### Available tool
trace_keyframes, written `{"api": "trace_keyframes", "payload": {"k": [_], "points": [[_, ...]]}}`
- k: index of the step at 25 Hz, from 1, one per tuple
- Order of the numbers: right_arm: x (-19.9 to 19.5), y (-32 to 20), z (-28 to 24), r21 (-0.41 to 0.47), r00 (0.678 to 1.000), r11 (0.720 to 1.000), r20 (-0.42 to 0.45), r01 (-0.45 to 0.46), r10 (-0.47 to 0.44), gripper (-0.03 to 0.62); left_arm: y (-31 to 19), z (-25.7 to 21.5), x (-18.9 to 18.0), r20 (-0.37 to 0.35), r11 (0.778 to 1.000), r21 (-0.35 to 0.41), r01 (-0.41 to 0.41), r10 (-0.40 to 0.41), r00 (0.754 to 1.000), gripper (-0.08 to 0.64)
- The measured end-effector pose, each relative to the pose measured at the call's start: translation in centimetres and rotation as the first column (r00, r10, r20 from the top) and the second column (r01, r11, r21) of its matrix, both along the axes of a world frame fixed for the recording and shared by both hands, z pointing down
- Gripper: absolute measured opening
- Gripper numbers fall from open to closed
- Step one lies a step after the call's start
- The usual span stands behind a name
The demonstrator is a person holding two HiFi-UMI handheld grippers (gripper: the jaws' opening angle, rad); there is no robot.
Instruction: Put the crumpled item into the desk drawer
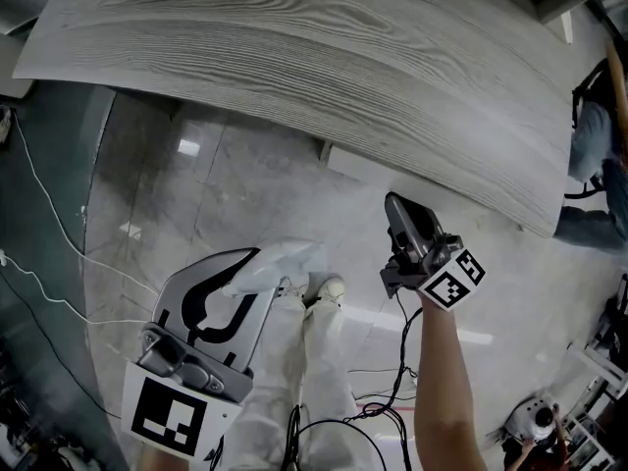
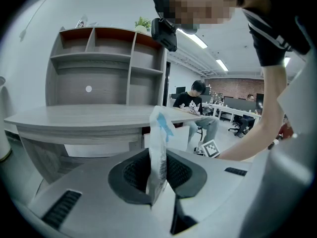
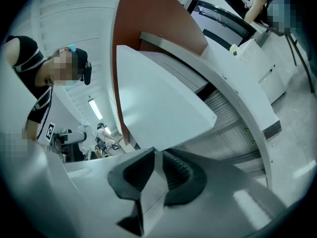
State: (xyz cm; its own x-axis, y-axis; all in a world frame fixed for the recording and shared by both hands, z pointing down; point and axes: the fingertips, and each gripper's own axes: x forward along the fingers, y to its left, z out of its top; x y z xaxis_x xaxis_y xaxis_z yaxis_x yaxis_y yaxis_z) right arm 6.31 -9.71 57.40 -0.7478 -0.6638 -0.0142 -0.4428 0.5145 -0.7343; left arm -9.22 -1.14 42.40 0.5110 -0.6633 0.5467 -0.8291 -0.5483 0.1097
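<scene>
The left gripper (image 1: 253, 268) is clenched on the crumpled item (image 2: 159, 133), a white wrapper with a blue mark. The wrapper stands up from between the two dark pads, which press it from both sides. It hangs over the pale floor (image 1: 196, 194), on the near side of the grey wooden desk (image 1: 294, 37), and it is not in the drawer. To the right of it, the right gripper (image 1: 395, 204) points under the desk edge at the white drawer front (image 3: 158, 98). Its jaws stand narrow, with the lower corner of this front right at their tips. Whether the pads already press on it, I cannot tell.
</scene>
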Motion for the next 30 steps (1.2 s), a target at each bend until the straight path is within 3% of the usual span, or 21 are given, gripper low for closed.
{"api": "trace_keyframes", "payload": {"k": [7,11,19,23,30], "points": [[-1.0,2.5,0.7,-0.009,0.997,0.997,-0.029,0.072,-0.072,0.048,0.3,0.4,0.0,-0.001,1.0,-0.003,-0.016,0.016,1.0,0.058],[-0.6,2.9,1.1,-0.025,0.997,0.998,-0.043,0.061,-0.062,0.041,0.4,0.5,0.2,-0.003,1.0,-0.006,-0.025,0.025,1.0,0.058],[-0.5,3.0,2.5,-0.066,0.986,0.998,-0.168,-0.014,0.003,0.035,0.4,-0.1,0.2,0.004,1.0,0.007,-0.021,0.021,1.0,0.058],[-0.5,4.7,2.7,-0.081,0.964,0.996,-0.266,-0.029,0.007,0.011,0.0,-0.8,0.4,0.007,0.999,0.022,-0.031,0.03,1.0,0.058],[0.1,6.5,-1.9,-0.016,0.909,0.996,-0.409,-0.088,0.074,0.009,0.0,-2.2,0.5,0.042,0.997,0.05,-0.066,0.064,0.997,0.058]]}}
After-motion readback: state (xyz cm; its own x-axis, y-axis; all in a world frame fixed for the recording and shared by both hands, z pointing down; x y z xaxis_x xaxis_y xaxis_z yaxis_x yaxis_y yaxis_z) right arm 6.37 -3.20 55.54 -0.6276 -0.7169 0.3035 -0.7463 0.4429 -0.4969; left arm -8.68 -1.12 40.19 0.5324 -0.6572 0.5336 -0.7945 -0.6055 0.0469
